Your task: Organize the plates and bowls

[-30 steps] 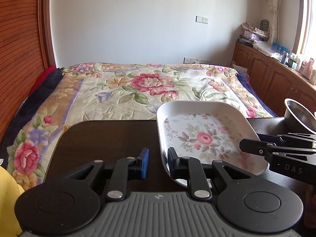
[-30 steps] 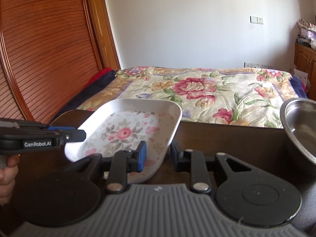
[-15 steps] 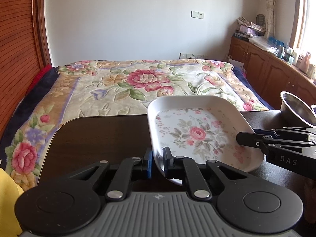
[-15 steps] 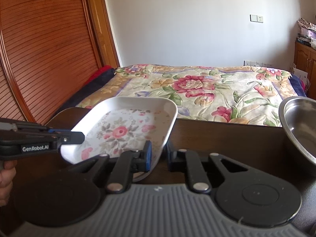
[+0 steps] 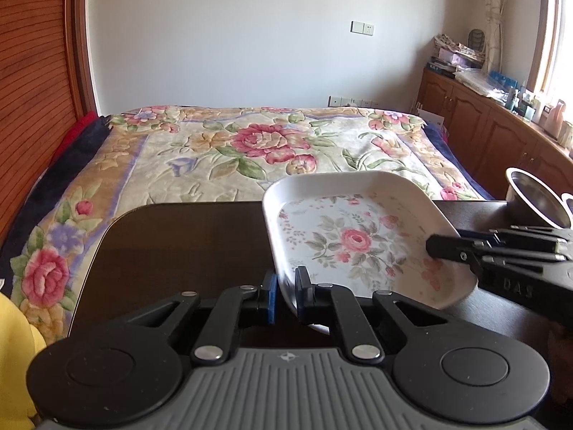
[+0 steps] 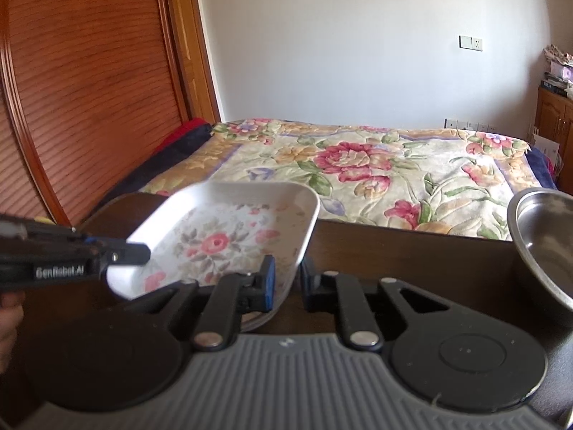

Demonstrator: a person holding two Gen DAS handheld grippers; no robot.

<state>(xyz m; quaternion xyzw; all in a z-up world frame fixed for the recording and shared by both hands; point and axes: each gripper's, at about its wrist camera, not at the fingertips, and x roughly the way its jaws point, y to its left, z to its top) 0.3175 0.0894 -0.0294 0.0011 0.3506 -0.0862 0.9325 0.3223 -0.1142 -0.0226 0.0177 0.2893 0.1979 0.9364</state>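
A bed (image 5: 258,150) with a flowered quilt fills the far half of both views, and in front of it lies the dark table (image 5: 179,243), on which the work goes on. Above the table's right part in the left wrist view hangs the white floral plate (image 5: 354,240), a rounded rectangular dish, tilted and held off the wood by both tools. A steel bowl (image 6: 544,240) stands on the table at the far right, well apart from the plate. The left gripper (image 5: 284,295) has its fingers pinched on the plate's near left rim; a second ago they stood wide apart beside that rim, and they have since drawn together onto it. The right gripper (image 6: 286,281) straddles the opposite rim, its fingers likewise narrower than a second ago, though whether both pads press the rim I cannot tell. The plate also sits higher and nearer in both views than it did, so the two-handed lift seems under way. In my judgement the plate is now secured for carrying, probably towards a stacking place, which is not in view.
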